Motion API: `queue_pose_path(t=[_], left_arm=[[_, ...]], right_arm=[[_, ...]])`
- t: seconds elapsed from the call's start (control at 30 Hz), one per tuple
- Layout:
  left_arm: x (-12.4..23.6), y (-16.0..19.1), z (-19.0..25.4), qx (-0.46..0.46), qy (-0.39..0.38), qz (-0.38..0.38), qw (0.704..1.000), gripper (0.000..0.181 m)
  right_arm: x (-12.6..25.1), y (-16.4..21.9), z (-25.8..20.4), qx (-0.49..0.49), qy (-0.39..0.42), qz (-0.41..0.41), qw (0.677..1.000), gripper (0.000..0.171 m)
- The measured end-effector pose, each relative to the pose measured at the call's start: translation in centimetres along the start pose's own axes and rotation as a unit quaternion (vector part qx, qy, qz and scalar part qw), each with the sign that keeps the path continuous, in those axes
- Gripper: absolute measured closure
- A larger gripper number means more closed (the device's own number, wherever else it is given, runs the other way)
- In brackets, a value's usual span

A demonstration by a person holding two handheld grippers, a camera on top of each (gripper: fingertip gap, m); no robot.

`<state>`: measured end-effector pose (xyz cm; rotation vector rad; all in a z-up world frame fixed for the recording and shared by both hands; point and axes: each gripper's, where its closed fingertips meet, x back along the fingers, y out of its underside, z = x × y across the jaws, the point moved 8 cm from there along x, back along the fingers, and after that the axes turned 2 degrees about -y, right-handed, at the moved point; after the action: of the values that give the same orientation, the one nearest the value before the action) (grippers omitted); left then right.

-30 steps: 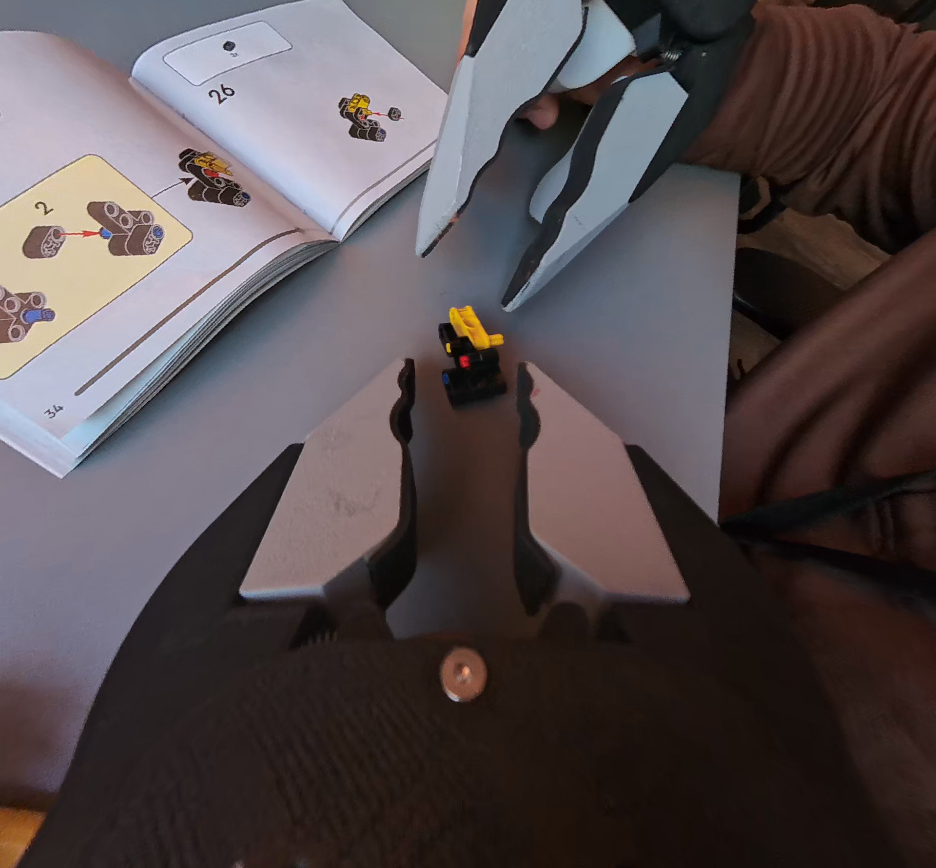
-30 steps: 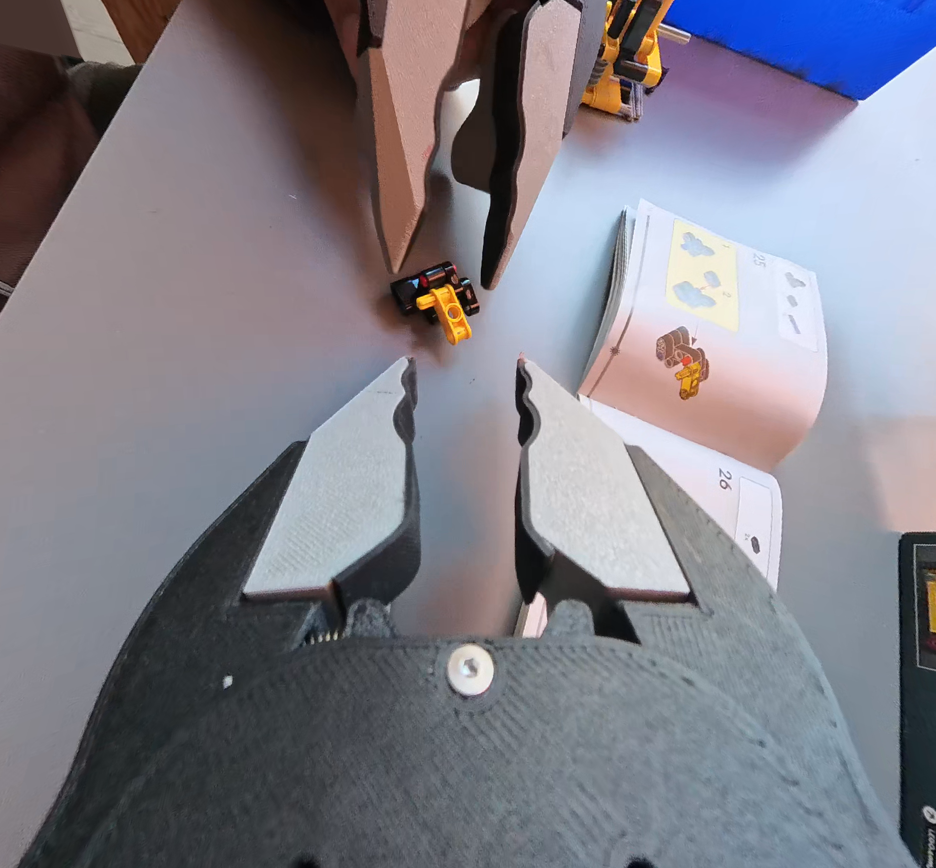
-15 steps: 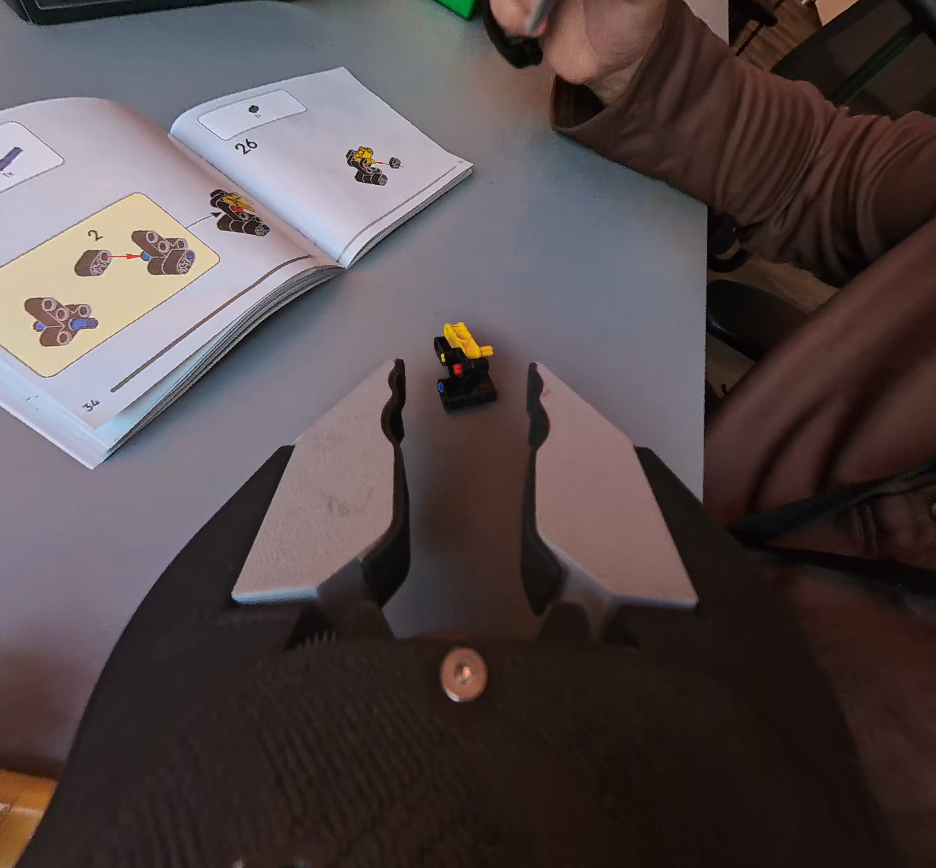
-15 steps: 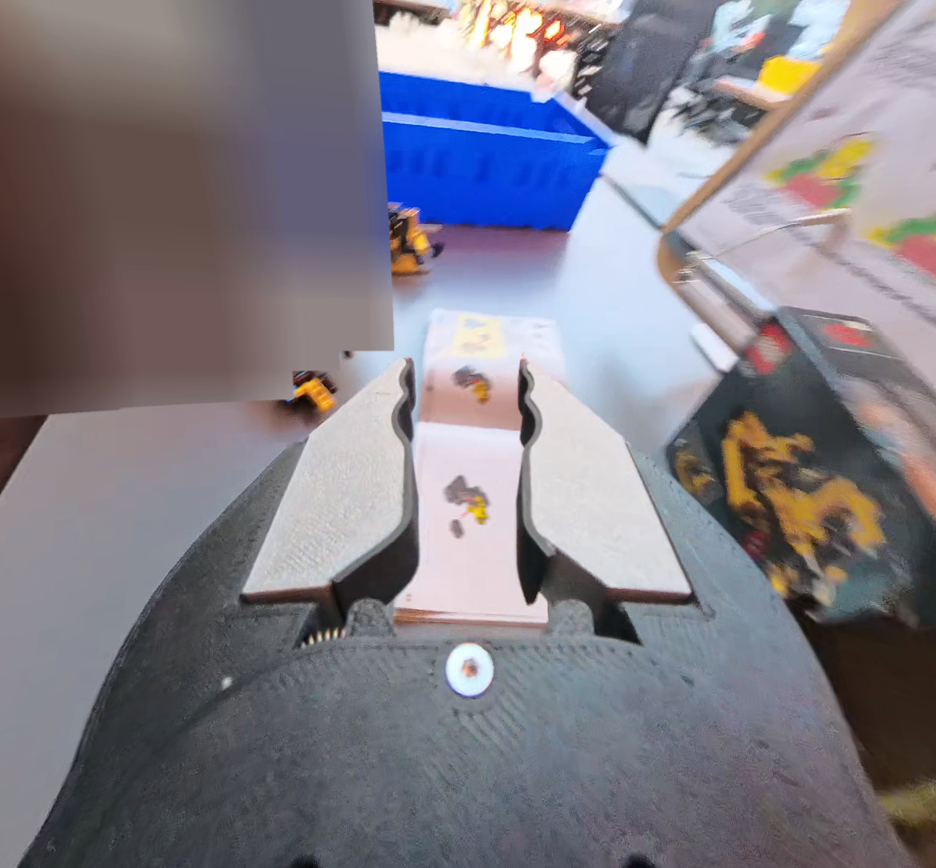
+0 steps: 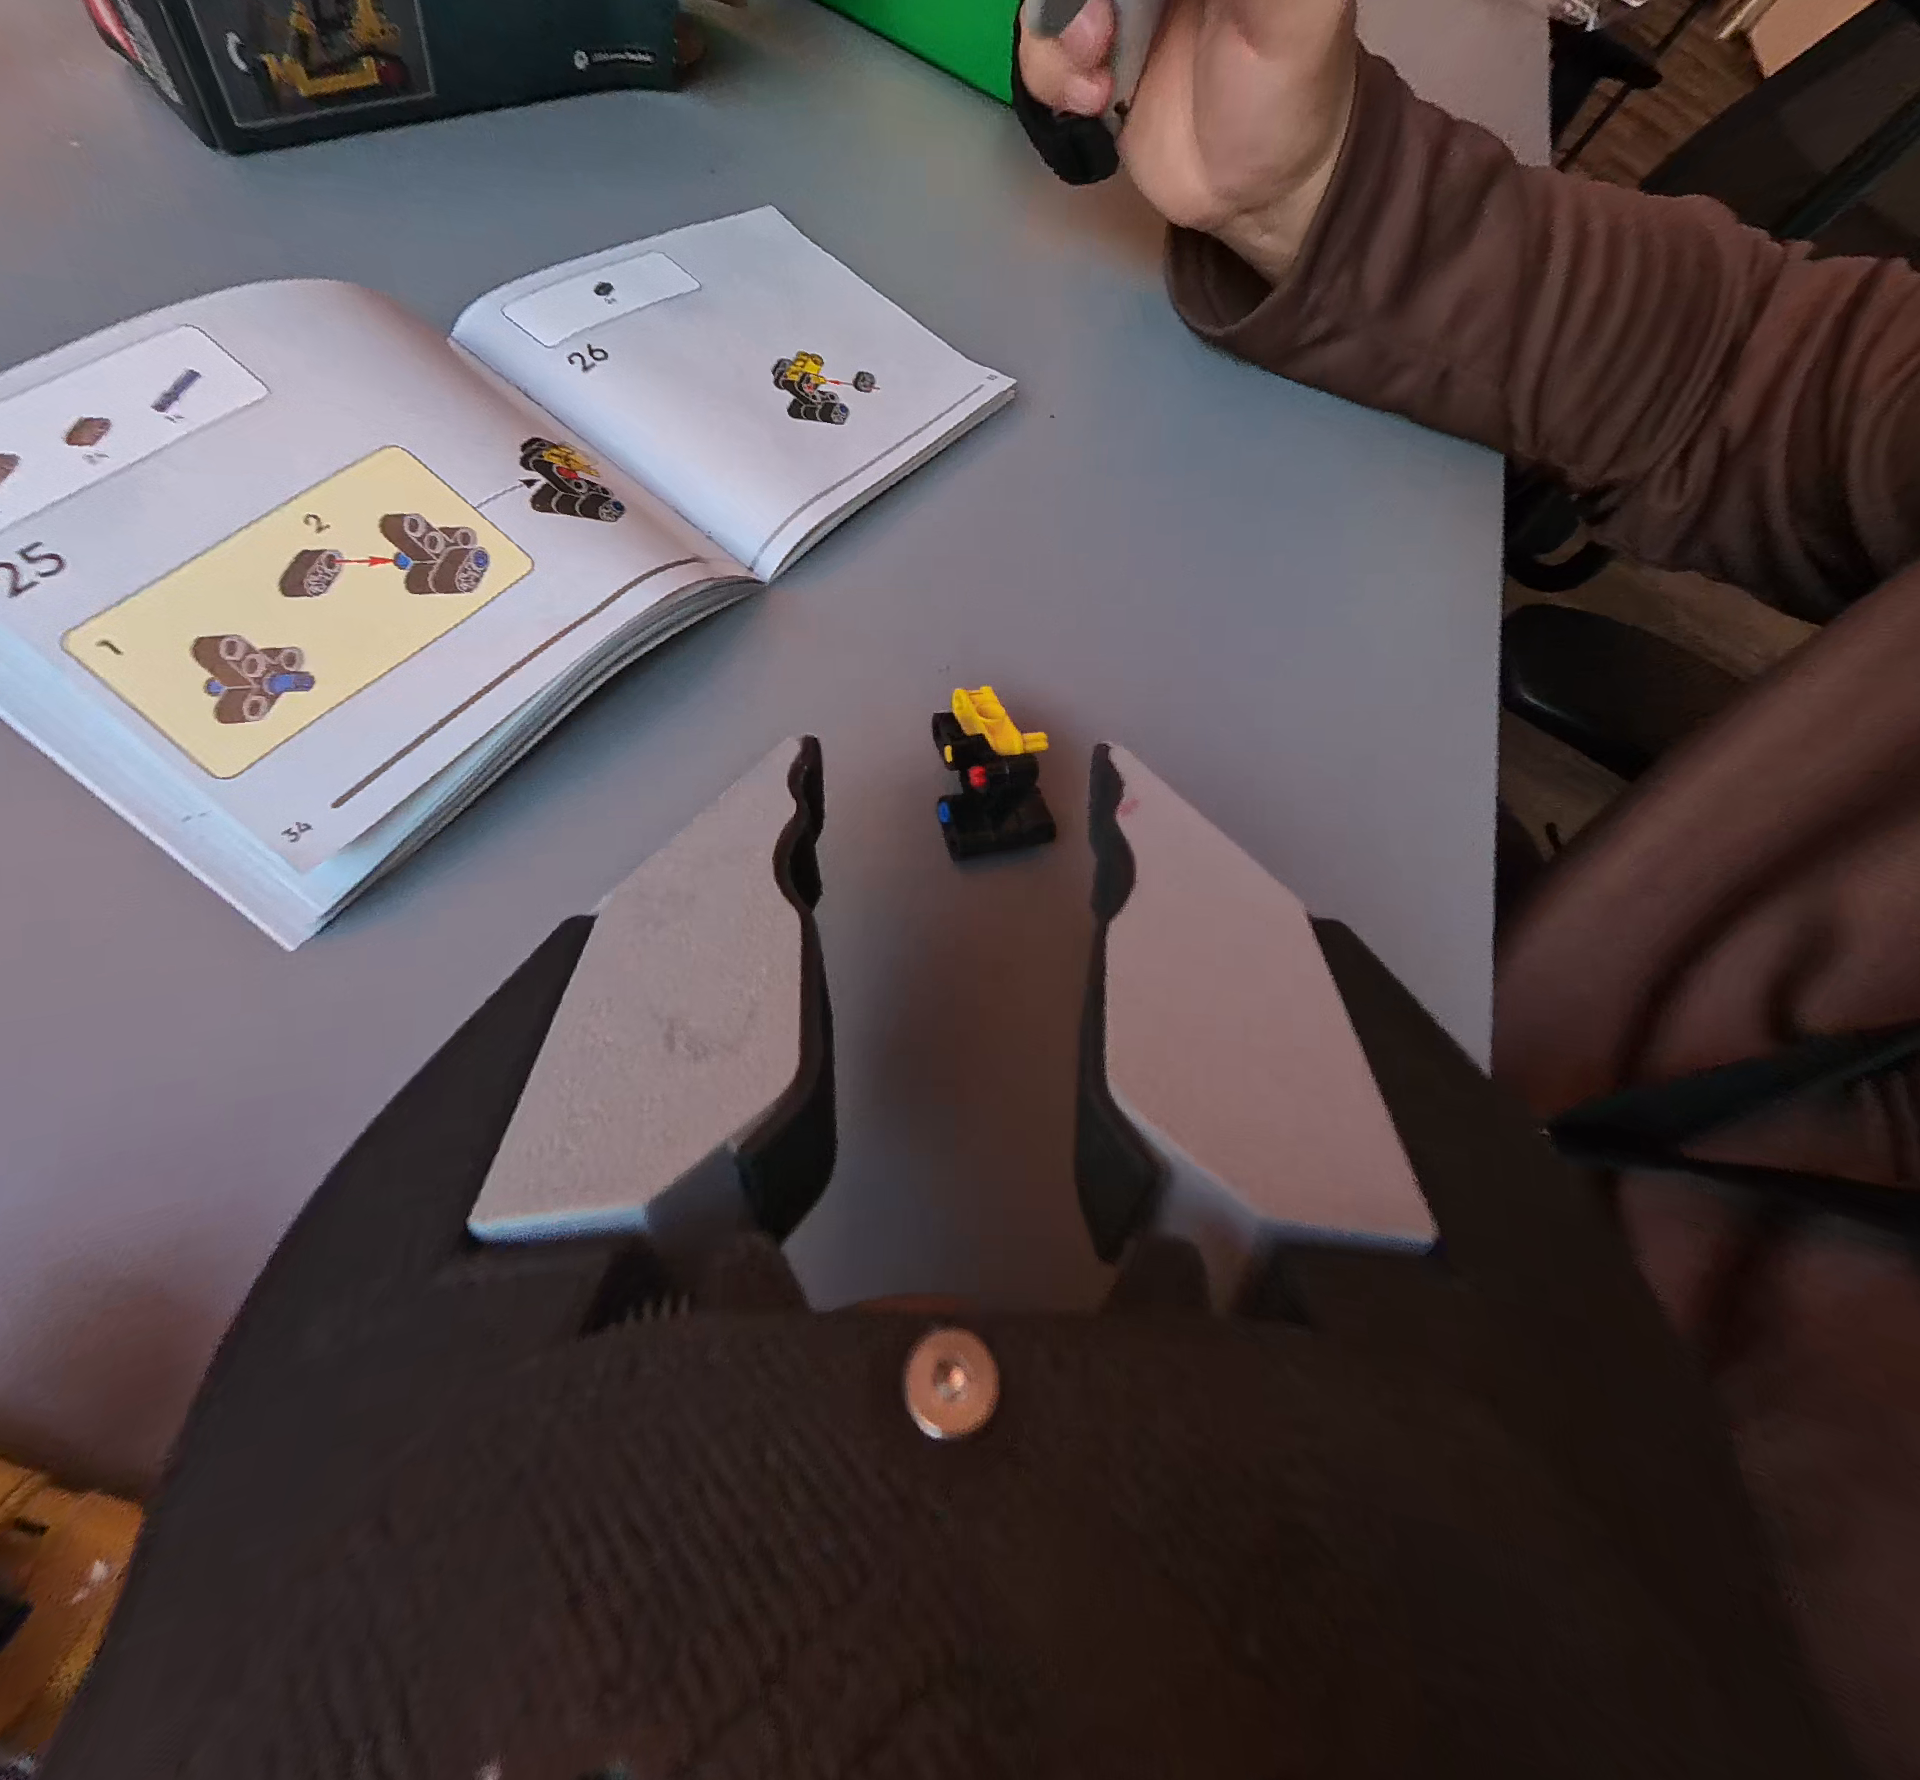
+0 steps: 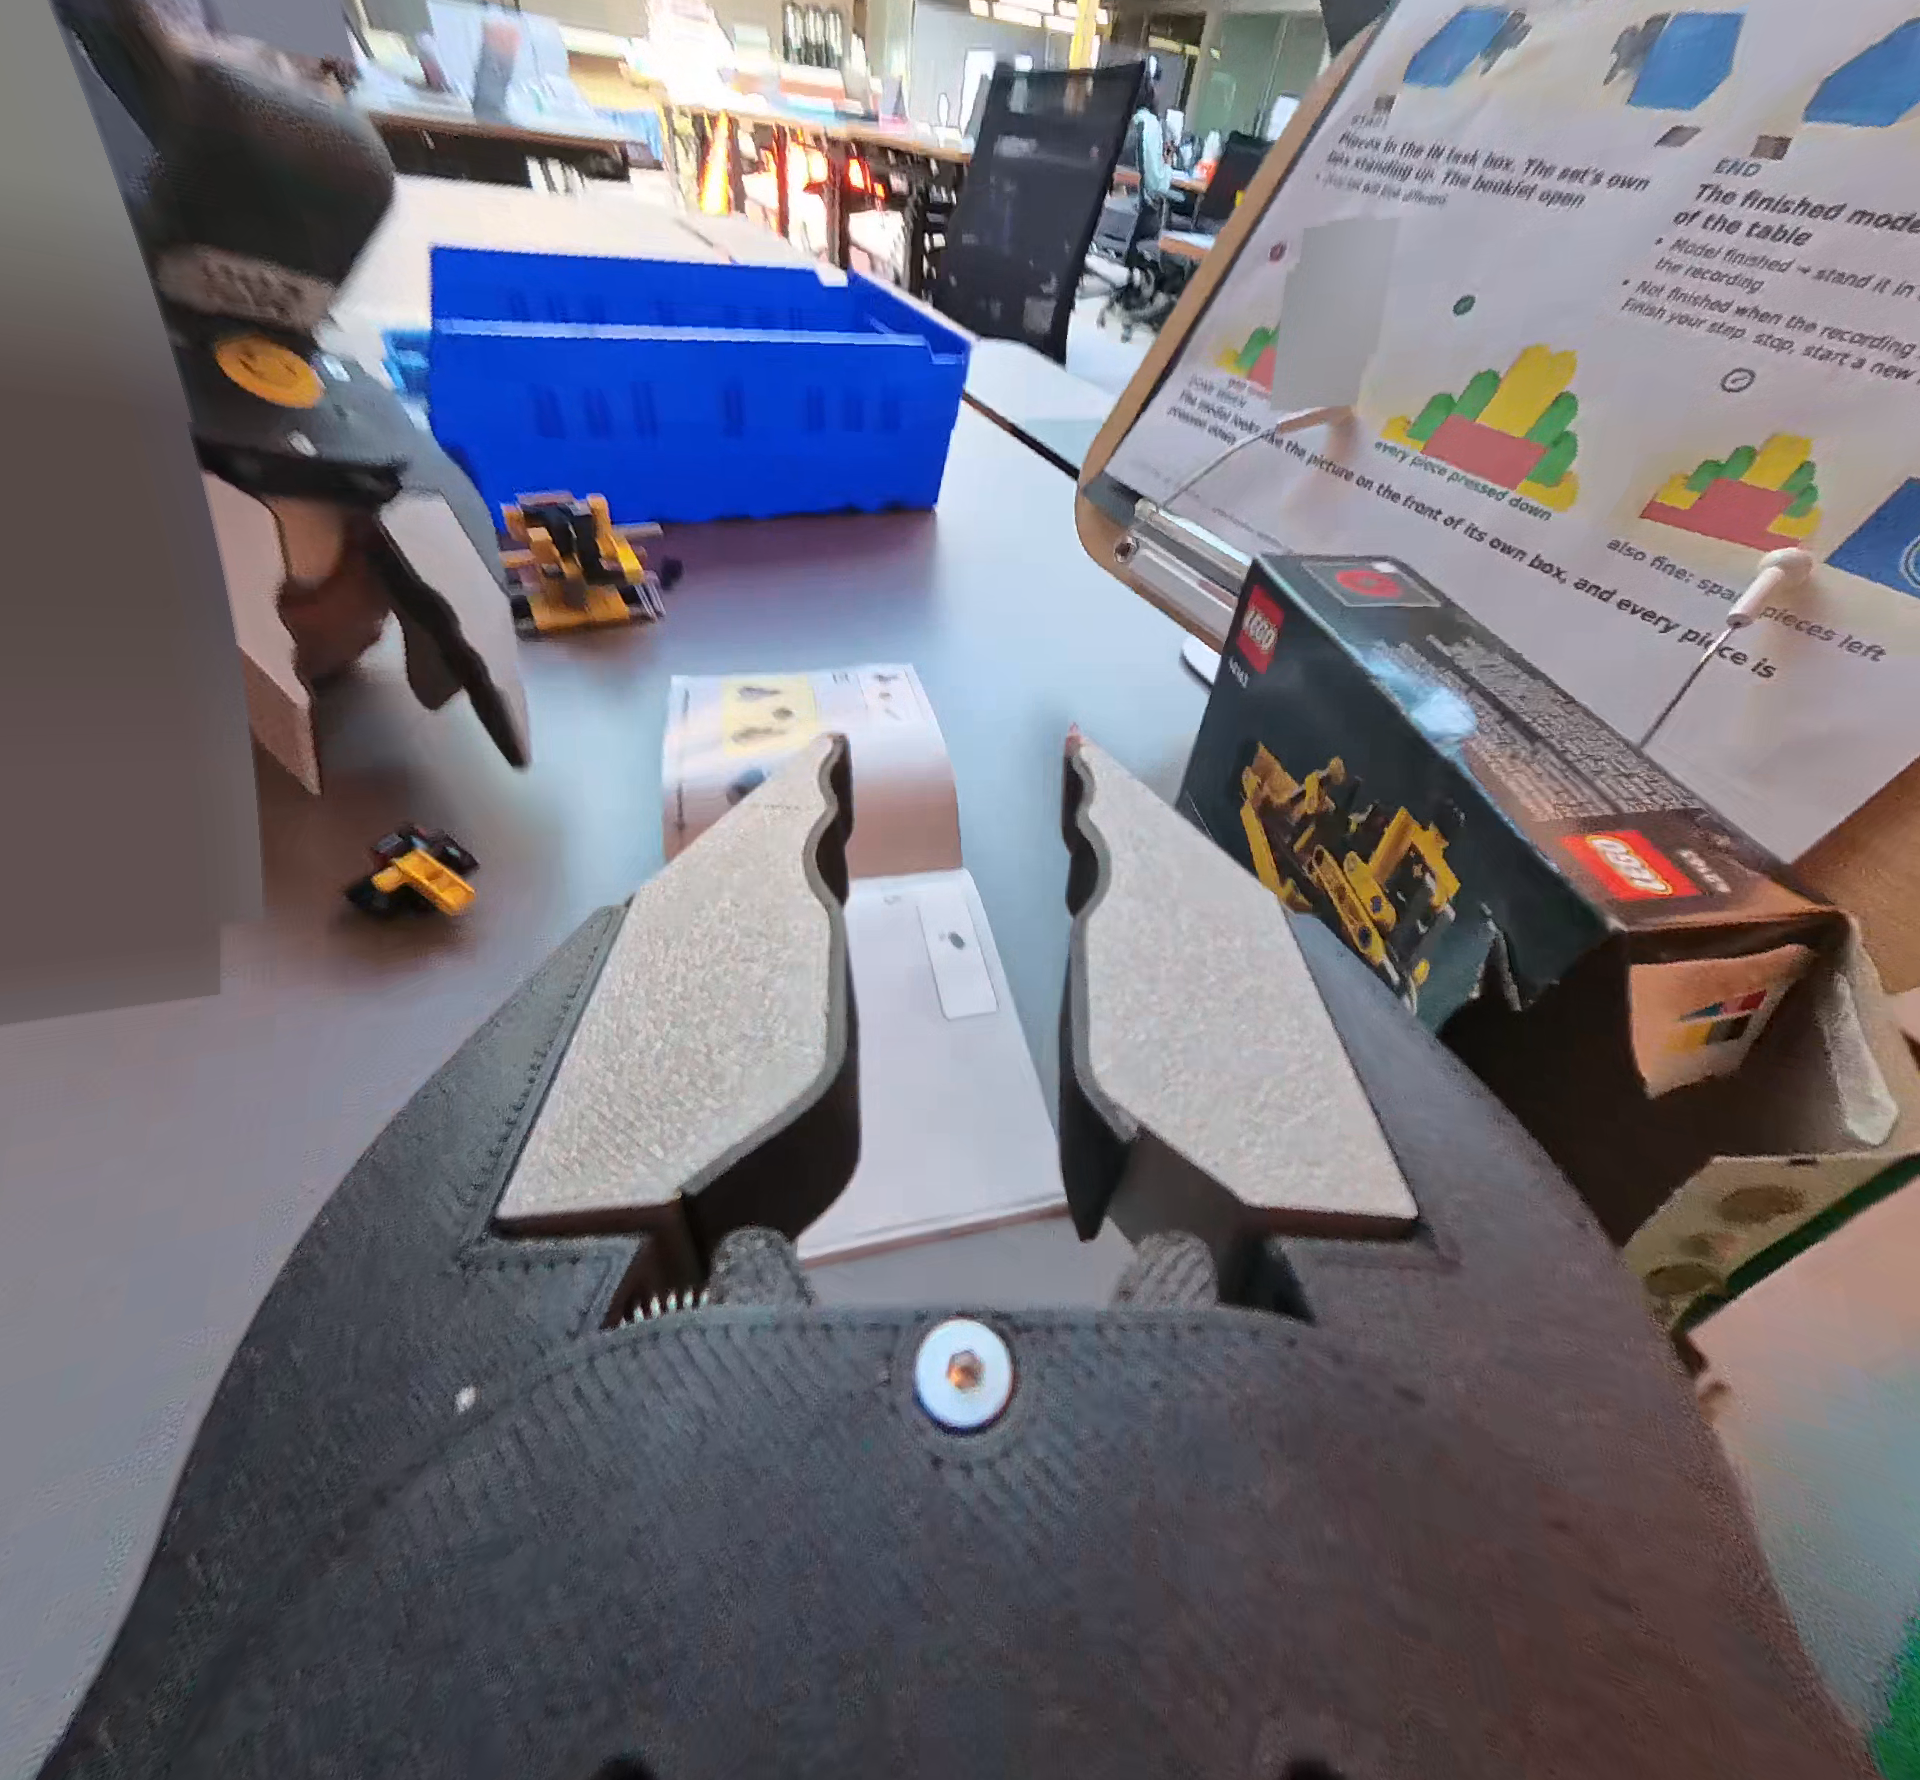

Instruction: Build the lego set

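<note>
- Since the small lego piece (image 5: 992, 780) is tiny and light, it could slide or tip over if the left gripper (image 5: 954, 774) bumps it with one finger first.
- If the tongs squeeze only the yellow part on top, I think that part could pop off the black part below.
- The small lego piece sits on the grey table (image 5: 1195, 525), just in front of the left gripper's tips and a bit toward its right finger. The tongs are apart and hold nothing, and they do not touch it.
- It is close to the table edge, so a hard push could knock it onto the floor.
- The right gripper (image 6: 956, 764) is lifted up and points away, over the open booklet (image 6: 914, 982). Its tongs are apart too, and empty. It cannot help steady anything from there.
- The right gripper is near the lego box (image 6: 1455, 857), so a fast swing could hit the box.
- The small lego piece looks like a black lump with a yellow bit on top, plus a red dot and a blue dot on its side.
- A bigger yellow and black model (image 6: 577, 561) waits by the blue bin (image 6: 696, 390), well apart from the small lego piece.
- I cannot see the next loose part anywhere, so picking the wrong one is a risk.
</note>
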<state>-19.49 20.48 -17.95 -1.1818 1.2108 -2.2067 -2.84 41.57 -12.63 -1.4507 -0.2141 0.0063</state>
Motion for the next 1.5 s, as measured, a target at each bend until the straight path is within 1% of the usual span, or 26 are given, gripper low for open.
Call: queue_pose_path(t=[0.03, 0.1, 0.13, 0.2, 0.27, 0.4, 0.53, 0.63, 0.7, 0.8, 0.87, 0.93, 1.03, 1.17, 1.2, 1.27, 1.3, 1.33, 1.4, 1.5], left_arm=[[0.1, -0.1, 0.0, -0.004, -0.007, 0.005, 1.0, 0.132], [0.5, -0.2, 0.0, -0.017, -0.028, 0.021, 0.999, 0.13], [0.8, -0.3, -0.1, -0.026, -0.045, 0.034, 0.998, 0.13], [1.9, -0.2, -0.1, -0.033, -0.066, 0.066, 0.995, 0.129], [3.4, 0.3, 0.1, -0.024, -0.074, 0.095, 0.992, 0.13], [7.4, 2.2, 1.2, -0.008, -0.1, 0.132, 0.986, 0.131], [12.6, 4.3, 1.6, -0.007, -0.19, 0.137, 0.972, 0.133], [16.5, 5.8, 0.8, 0.014, -0.249, 0.127, 0.96, 0.133], [18.8, 6.4, 0.1, 0.041, -0.275, 0.127, 0.952, 0.132], [21.3, 7.0, -1.2, 0.064, -0.311, 0.129, 0.939, 0.132], [22.5, 7.3, -2.3, 0.069, -0.337, 0.127, 0.93, 0.132], [23.0, 7.5, -3.4, 0.078, -0.338, 0.12, 0.93, 0.129], [23.0, 7.4, -4.4, 0.073, -0.316, 0.125, 0.938, 0.128], [23.3, 7.8, -6.0, 0.031, -0.343, 0.128, 0.93, 0.131], [23.3, 8.0, -6.2, 0.025, -0.34, 0.139, 0.93, 0.131], [23.0, 8.5, -6.6, 0.024, -0.314, 0.176, 0.933, 0.135], [23.0, 8.5, -6.7, 0.031, -0.3, 0.183, 0.936, 0.136], [23.1, 8.5, -6.6, 0.027, -0.292, 0.193, 0.936, 0.135], [23.5, 8.2, -6.3, 0.009, -0.284, 0.23, 0.931, 0.141], [23.6, 8.2, -6.3, 0.009, -0.286, 0.232, 0.93, 0.141]], right_arm=[[-0.2, 0.4, -0.1, 0.015, 0.005, -0.019, 1.0, 0.135], [-0.8, 1.6, 0.0, 0.057, 0.026, -0.07, 0.996, 0.143], [-1.0, 2.1, 0.1, 0.072, 0.039, -0.09, 0.993, 0.144], [-1.3, 2.7, 0.2, 0.077, 0.047, -0.109, 0.99, 0.143], [-1.3, 2.9, 0.4, 0.066, 0.053, -0.11, 0.99, 0.143], [-0.8, 3.2, 0.8, 0.057, 0.075, -0.113, 0.989, 0.142], [-0.8, 3.4, 0.7, 0.048, 0.075, -0.115, 0.989, 0.144], [-1.1, 4.1, 0.8, 0.049, 0.08, -0.135, 0.986, 0.143], [-1.2, 4.3, 0.8, 0.053, 0.084, -0.144, 0.985, 0.143], [-1.2, 4.6, 0.9, 0.06, 0.101, -0.16, 0.98, 0.144], [-1.0, 4.9, 1.3, 0.063, 0.13, -0.175, 0.974, 0.146], [-0.9, 5.1, 1.6, 0.061, 0.149, -0.186, 0.969, 0.147], [-0.9, 5.3, 1.9, 0.056, 0.165, -0.194, 0.965, 0.147], [-0.8, 5.5, 2.3, 0.056, 0.186, -0.207, 0.959, 0.15], [-0.8, 5.5, 2.4, 0.054, 0.189, -0.207, 0.958, 0.151], [-0.7, 5.5, 2.5, 0.051, 0.189, -0.206, 0.959, 0.156], [-0.8, 5.5, 2.5, 0.05, 0.189, -0.207, 0.959, 0.157], [-0.8, 5.6, 2.5, 0.05, 0.189, -0.209, 0.958, 0.157], [-0.9, 5.6, 2.6, 0.051, 0.187, -0.213, 0.958, 0.157], [-1.0, 5.7, 2.5, 0.054, 0.184, -0.215, 0.958, 0.157]])
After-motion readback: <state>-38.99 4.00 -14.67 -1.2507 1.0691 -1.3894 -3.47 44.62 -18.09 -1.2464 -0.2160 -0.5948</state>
